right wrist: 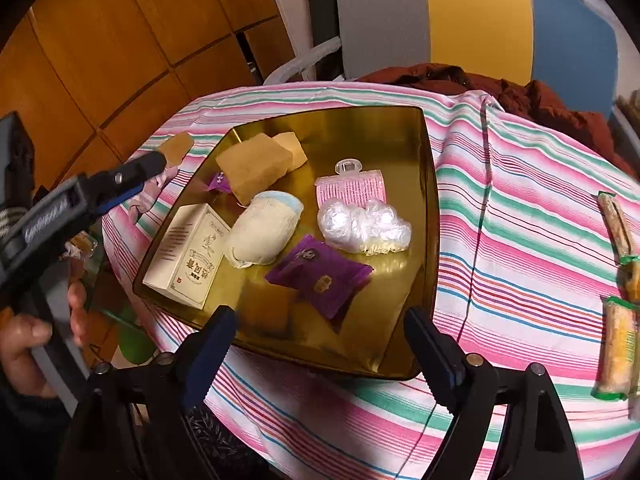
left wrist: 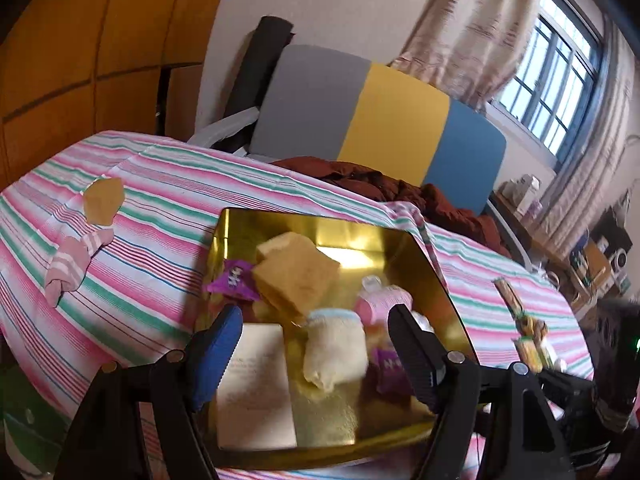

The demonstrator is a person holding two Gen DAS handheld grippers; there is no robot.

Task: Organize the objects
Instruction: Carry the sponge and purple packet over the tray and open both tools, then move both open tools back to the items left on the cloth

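The left gripper's [left wrist: 316,340] fingers [left wrist: 218,344] stand wide apart with nothing pressed between them; they hang above the near end of the gold tray [left wrist: 432,280], and the cream sock roll [left wrist: 336,348] lies in the tray below the gap. The right gripper's [right wrist: 320,344] fingers [right wrist: 430,350] are also spread wide and empty, poised over the tray's near rim [right wrist: 430,200].

The tray sits on a round surface covered by a striped cloth [right wrist: 520,216]. Inside it, seen from the right wrist, lie two tan sponges [right wrist: 254,166] toward the far left, the front one overlapping the one behind. A small purple packet [right wrist: 218,182] peeks out beside them. A cream box [right wrist: 188,254] lies flat at the left side, just beside the sock roll. A pink tag [right wrist: 352,188] lies toward the middle, with a wad of clear plastic [right wrist: 364,226] touching its near edge. A larger purple packet [right wrist: 318,274] lies nearest the right gripper.

Outside the tray, a tan scrap [left wrist: 104,200] and a pink striped sock [left wrist: 74,262] rest on the cloth to the left. Wrapped snack bars [right wrist: 618,348] lie at the right edge of the surface. In the right wrist view, a hand [right wrist: 24,344] grips the left gripper's handle at lower left.

Beyond the surface stands a chair back [left wrist: 376,116] in grey, yellow and blue, with brown cloth [left wrist: 384,188] heaped on its seat.
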